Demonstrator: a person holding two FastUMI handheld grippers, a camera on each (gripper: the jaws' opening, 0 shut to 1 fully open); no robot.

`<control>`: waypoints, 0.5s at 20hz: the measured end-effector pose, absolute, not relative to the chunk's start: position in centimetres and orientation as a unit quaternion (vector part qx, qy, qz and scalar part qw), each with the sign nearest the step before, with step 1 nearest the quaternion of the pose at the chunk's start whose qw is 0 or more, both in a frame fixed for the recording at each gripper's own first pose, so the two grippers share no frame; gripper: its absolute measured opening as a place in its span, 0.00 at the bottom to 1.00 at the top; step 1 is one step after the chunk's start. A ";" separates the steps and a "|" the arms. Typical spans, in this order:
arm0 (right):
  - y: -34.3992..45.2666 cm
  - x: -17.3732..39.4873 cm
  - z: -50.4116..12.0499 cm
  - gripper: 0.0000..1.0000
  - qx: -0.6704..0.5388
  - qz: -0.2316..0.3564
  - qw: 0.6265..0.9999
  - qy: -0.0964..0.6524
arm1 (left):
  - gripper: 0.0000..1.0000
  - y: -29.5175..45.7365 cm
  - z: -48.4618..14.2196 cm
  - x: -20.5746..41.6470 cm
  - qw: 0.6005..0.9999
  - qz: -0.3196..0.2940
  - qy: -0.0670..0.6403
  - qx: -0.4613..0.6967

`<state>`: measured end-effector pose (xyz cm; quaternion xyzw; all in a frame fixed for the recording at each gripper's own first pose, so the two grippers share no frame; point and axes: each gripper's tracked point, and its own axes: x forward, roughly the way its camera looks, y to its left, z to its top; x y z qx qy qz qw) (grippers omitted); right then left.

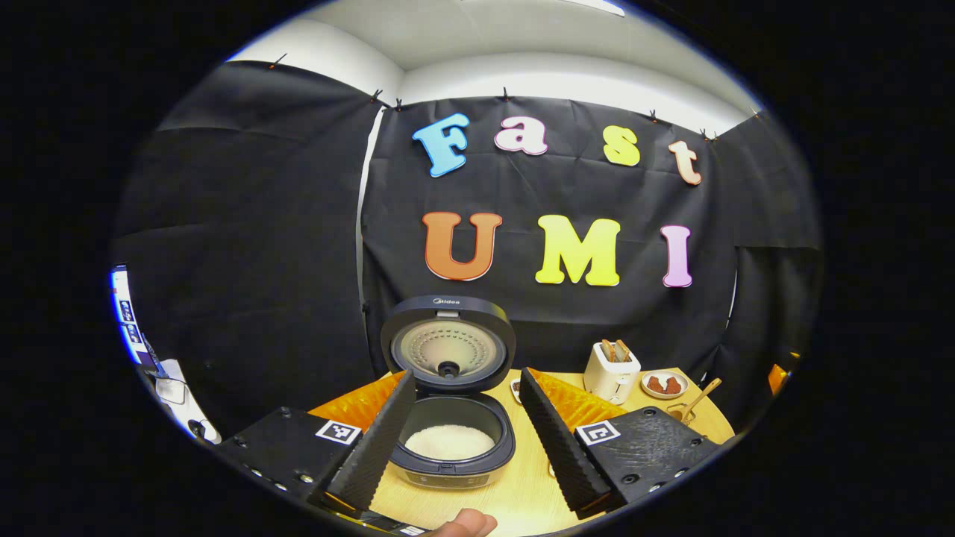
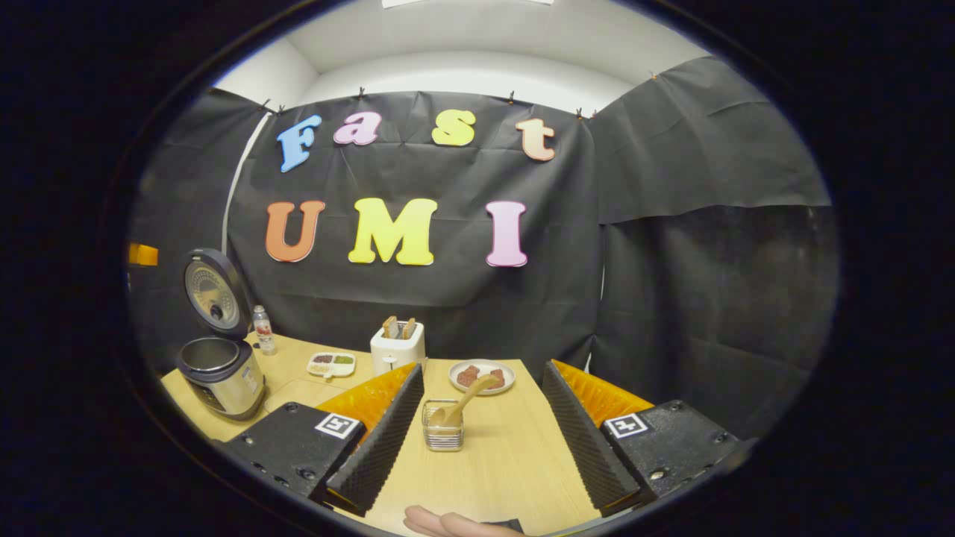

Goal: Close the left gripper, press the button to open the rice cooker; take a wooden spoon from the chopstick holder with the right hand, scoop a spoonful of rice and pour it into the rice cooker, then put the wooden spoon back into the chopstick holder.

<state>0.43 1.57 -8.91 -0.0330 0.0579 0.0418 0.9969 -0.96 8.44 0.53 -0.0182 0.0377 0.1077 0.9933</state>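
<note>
The right gripper (image 2: 477, 447) hangs with its fingers spread wide, nothing between them. Past the fingertips a clear chopstick holder (image 2: 442, 435) stands on the wooden table (image 2: 507, 470), a wooden spoon (image 2: 464, 403) leaning up and to the right out of it. Behind the holder sits a plate of reddish-brown pieces (image 2: 482, 375); to its rear left a white toaster (image 2: 398, 347), then a divided dish (image 2: 331, 363), a small bottle (image 2: 262, 330) and, far left, the rice cooker (image 2: 220, 369) with its lid raised

Left hand-held gripper (image 1: 466, 440) and right hand-held gripper (image 2: 481, 432): ridged wedge-shaped fingers (image 1: 377, 447) on black screwed blocks, each block bearing a square black-and-white marker (image 1: 338, 431); orange ribbed backing behind.
</note>
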 end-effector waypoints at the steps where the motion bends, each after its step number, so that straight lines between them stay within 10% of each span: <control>1: 1.7 0.8 -9.2 1.00 -0.030 0.043 0.997 0.059 | 0.90 8.3 0.5 -1.4 0.993 0.108 0.032 -0.018; 10: 3.0 7.0 -15.8 1.00 -0.006 0.047 0.994 0.097 | 0.93 5.0 -0.7 -4.2 0.996 0.087 -0.024 0.013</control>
